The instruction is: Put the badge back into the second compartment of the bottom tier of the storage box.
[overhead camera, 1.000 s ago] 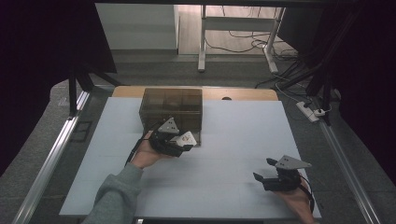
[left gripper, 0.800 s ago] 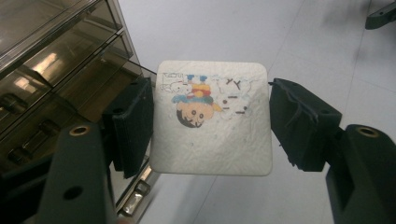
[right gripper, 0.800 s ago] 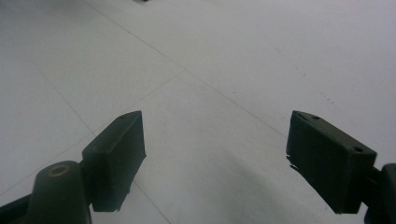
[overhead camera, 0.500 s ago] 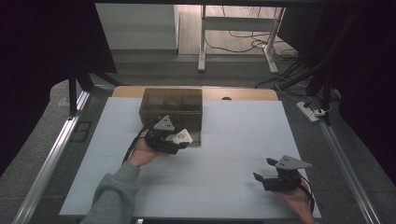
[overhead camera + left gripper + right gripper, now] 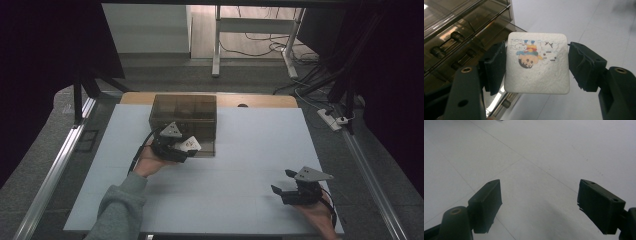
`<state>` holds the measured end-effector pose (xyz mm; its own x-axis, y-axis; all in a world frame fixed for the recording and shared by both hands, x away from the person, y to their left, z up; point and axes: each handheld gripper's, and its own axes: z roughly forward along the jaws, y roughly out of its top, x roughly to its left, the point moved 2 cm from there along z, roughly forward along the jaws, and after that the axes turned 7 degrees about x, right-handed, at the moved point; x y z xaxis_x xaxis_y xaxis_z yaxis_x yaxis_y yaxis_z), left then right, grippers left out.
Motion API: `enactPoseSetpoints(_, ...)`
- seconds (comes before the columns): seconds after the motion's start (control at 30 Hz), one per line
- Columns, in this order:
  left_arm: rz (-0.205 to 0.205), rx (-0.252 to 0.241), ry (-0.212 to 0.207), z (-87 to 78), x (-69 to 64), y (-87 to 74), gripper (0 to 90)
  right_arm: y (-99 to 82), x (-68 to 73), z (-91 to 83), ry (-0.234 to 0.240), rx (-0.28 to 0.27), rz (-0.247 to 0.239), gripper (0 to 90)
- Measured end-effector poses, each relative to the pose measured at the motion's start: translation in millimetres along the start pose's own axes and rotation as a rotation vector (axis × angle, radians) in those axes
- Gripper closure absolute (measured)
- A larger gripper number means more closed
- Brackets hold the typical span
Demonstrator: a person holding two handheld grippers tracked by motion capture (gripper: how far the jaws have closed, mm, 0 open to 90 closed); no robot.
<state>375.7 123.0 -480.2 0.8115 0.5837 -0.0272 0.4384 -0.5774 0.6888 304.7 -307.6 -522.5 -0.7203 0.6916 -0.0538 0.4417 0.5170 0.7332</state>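
My left gripper [image 5: 537, 65] is shut on a white square pad [image 5: 537, 75] printed with a small upside-down cartoon figure; both black jaws press its sides. A smoky see-through drawer box [image 5: 461, 30] with small knob handles stands just left of the pad in the left gripper view. In the high view my left gripper [image 5: 185, 148] hovers at the front of that box [image 5: 184, 112], a hand and green sleeve behind it. My right gripper [image 5: 285, 183] rests near the table's front right, open, and between its jaws [image 5: 539, 202] only the white tabletop shows.
The white table [image 5: 250, 150] stretches wide between the two grippers. A wooden strip [image 5: 260, 101] runs along its far edge. Metal rails flank both sides, and cables and a power strip [image 5: 332, 120] lie on the floor beyond.
My left gripper has drifted slightly left and farther away, closer to the drawer box, still with the pad in it. The right gripper has not moved.
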Motion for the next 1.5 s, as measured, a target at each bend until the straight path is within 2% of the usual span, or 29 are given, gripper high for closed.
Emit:
enactPoseSetpoints(0.8,-0.085,0.063,0.034,14.6,26.4,-22.2,32.7,-0.3,0.1,0.4,-0.002,0.010,-0.006,19.6)
enactPoseSetpoints(1.13,-0.118,0.083,0.072,18.6,31.0,-24.8,32.6,-0.4,0.2,1.0,0.002,0.010,-0.006,19.7)
enactPoseSetpoints(1.5,-0.128,0.097,0.067,23.3,31.5,-25.0,32.6,-0.5,0.1,1.3,0.001,0.012,-0.006,19.7)
